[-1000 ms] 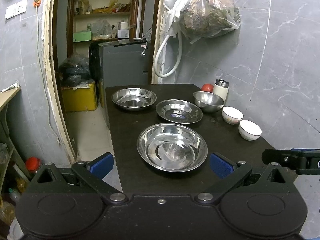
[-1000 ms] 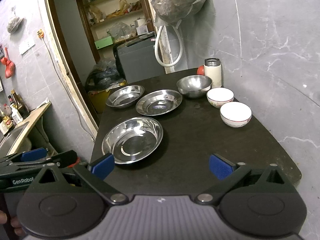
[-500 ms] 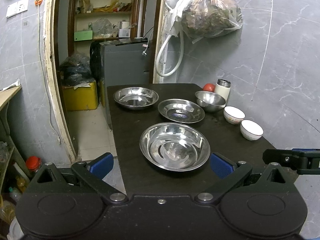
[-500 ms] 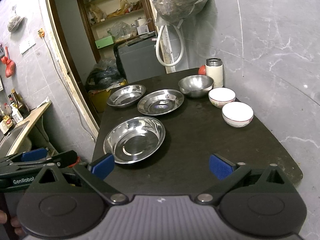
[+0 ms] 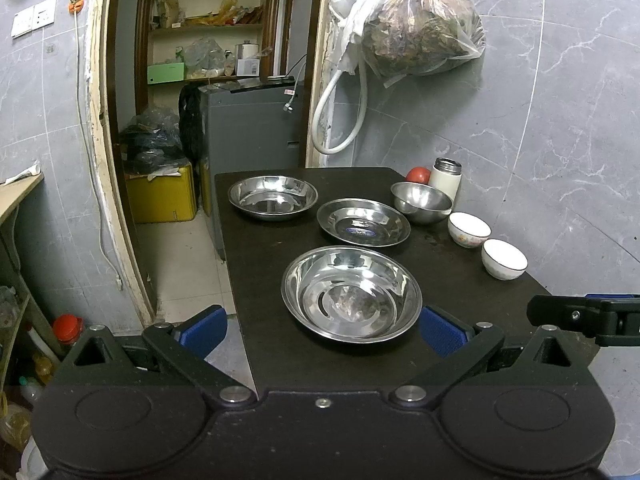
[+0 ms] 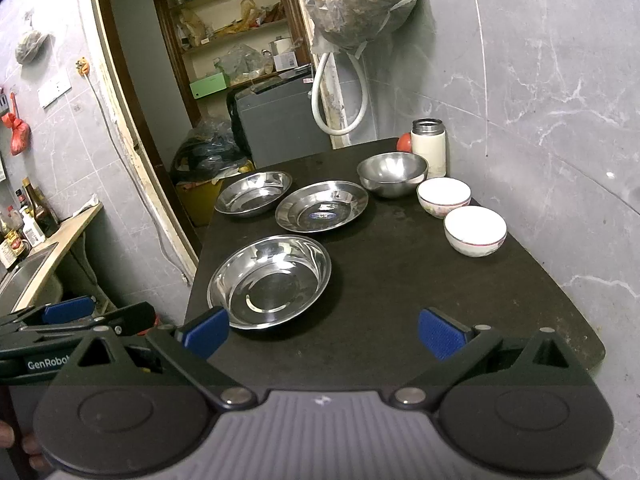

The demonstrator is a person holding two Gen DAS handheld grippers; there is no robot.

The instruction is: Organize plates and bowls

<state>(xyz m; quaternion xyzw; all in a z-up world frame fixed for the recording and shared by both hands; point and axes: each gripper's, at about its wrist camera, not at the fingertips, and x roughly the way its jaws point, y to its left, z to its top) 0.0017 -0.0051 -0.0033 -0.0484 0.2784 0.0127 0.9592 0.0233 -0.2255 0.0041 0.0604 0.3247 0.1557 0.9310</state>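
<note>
Three steel plates lie on the dark table (image 5: pixel 256 280): a near one (image 5: pixel 351 293) (image 6: pixel 269 280), a middle one with a blue label (image 5: pixel 363 222) (image 6: pixel 321 206), and a far one (image 5: pixel 273 197) (image 6: pixel 254 193). A steel bowl (image 5: pixel 421 201) (image 6: pixel 392 174) and two white bowls (image 5: pixel 469 229) (image 5: pixel 503 258) (image 6: pixel 443 197) (image 6: pixel 475 230) line the right side. My left gripper (image 5: pixel 322 330) is open just short of the near plate. My right gripper (image 6: pixel 322 332) is open over the table's near edge, holding nothing.
A white flask (image 5: pixel 446 176) and a red fruit (image 5: pixel 418 175) stand at the table's far right by the wall. A grey machine (image 5: pixel 248 128) sits beyond the table. A full plastic bag (image 5: pixel 416 28) and hose hang above. A counter with a sink (image 6: pixel 28 272) lies left.
Both grippers have drifted slightly, so the table sits a little further right and lower in the left wrist view. Nothing on the table has moved.
</note>
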